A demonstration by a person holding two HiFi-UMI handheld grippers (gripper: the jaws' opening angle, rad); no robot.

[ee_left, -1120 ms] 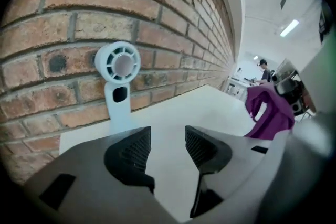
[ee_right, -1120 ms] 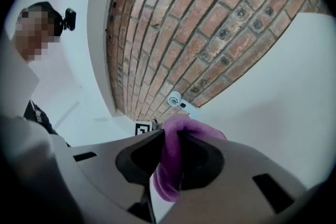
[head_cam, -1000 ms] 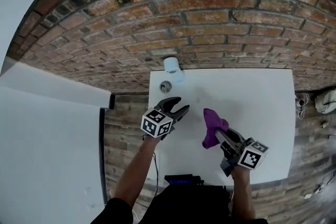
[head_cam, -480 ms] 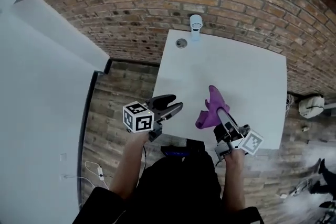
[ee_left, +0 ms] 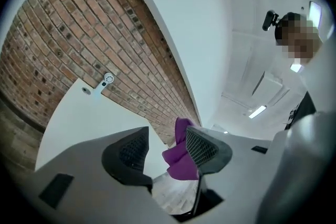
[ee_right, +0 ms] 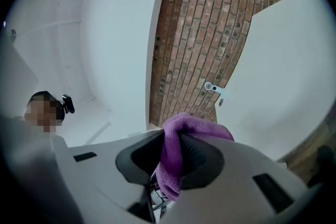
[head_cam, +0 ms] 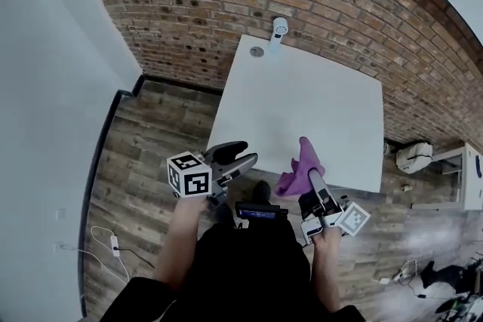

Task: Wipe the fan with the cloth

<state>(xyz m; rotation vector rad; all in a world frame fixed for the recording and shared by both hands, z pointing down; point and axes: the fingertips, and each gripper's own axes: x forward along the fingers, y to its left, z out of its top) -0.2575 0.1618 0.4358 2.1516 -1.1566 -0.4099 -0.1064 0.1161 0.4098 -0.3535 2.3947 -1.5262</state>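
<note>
The surface [head_cam: 317, 109] lies open across its middle; only the fan [head_cam: 279, 29] and a small disc [head_cam: 257, 51] occupy its far edge

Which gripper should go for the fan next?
Right. The right gripper is shut on the cloth; the left gripper is open and empty. Both hover by the table's near edge, the fan at the far edge.

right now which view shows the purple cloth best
The right gripper view: the cloth sits close and central, pinched between the jaws. The head view shows it small; the left gripper view shows part behind one jaw.
</note>
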